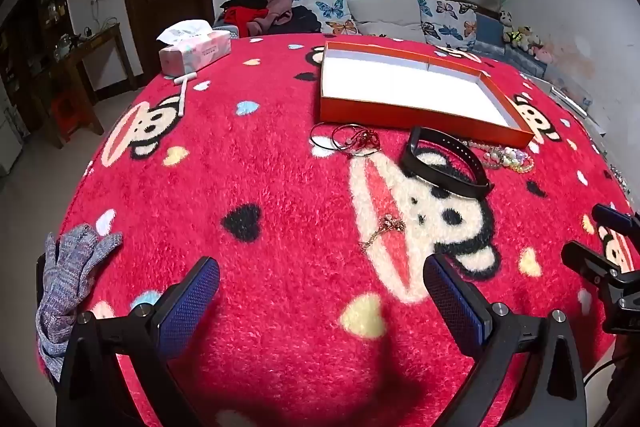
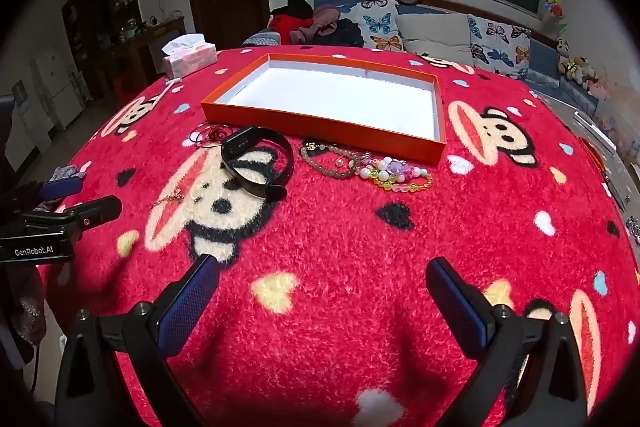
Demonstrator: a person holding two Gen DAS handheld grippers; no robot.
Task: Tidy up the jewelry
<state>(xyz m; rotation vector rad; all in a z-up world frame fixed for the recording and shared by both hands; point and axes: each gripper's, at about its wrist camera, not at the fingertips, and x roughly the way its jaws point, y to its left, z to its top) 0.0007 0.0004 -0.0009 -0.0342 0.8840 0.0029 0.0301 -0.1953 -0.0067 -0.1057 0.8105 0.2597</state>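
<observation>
An orange tray (image 1: pixel 404 107) with a white, empty floor sits at the far side of the red plush cloth; it also shows in the right wrist view (image 2: pixel 320 123). In front of it lie thin bangles with a red charm (image 1: pixel 352 141) (image 2: pixel 212 135), a black wristband (image 1: pixel 444 163) (image 2: pixel 256 163), a gold chain (image 1: pixel 382 231) (image 2: pixel 168 199), a grey-green bead bracelet (image 2: pixel 330 157) and a colourful bead bracelet (image 2: pixel 396 175) (image 1: pixel 508 157). My left gripper (image 1: pixel 320 291) (image 2: pixel 80 197) is open and empty, short of the gold chain. My right gripper (image 2: pixel 322 291) (image 1: pixel 588 235) is open and empty, nearer than the bead bracelets.
A pink tissue pack (image 1: pixel 196 51) and a white stick (image 1: pixel 184 95) lie at the far left of the cloth. A grey knit glove (image 1: pixel 68 279) hangs at the near left edge. A sofa with butterfly cushions (image 1: pixel 400 11) stands behind the table.
</observation>
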